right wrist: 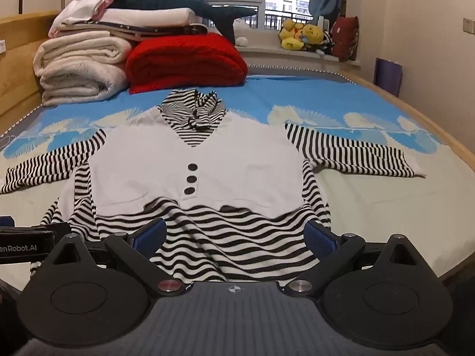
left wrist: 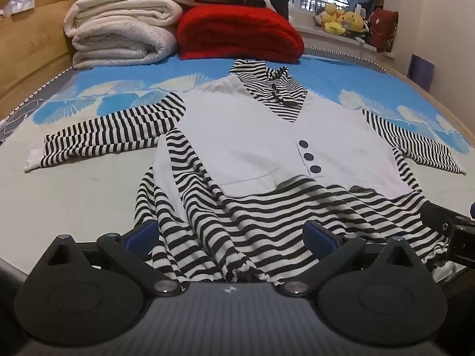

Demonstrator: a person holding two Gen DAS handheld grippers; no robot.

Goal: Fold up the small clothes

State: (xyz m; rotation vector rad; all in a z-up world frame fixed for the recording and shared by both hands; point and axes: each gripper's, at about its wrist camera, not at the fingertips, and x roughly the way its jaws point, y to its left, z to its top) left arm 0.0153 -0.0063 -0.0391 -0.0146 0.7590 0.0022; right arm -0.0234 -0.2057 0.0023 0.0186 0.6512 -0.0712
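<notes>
A small dress [left wrist: 252, 145] [right wrist: 207, 175] lies spread front up on the bed, collar at the far end. It has a white bodice with three dark buttons [left wrist: 308, 156], and its collar, sleeves and skirt are black-and-white striped. Both sleeves stretch out sideways. My left gripper [left wrist: 231, 234] hovers open over the left part of the striped hem, which shows between its blue pads [left wrist: 142, 234]. My right gripper [right wrist: 234, 234] is open too, over the right part of the hem. Neither gripper's pads press on the cloth. Each gripper appears at the edge of the other's view [left wrist: 445, 225] [right wrist: 26, 237].
The bed sheet [left wrist: 74, 195] is pale with a blue fan pattern. At the far end sit folded white blankets [left wrist: 118, 32] and a red blanket [left wrist: 237, 32]. A wooden bed frame [left wrist: 29, 50] runs along the left. Plush toys [right wrist: 299, 35] line the windowsill.
</notes>
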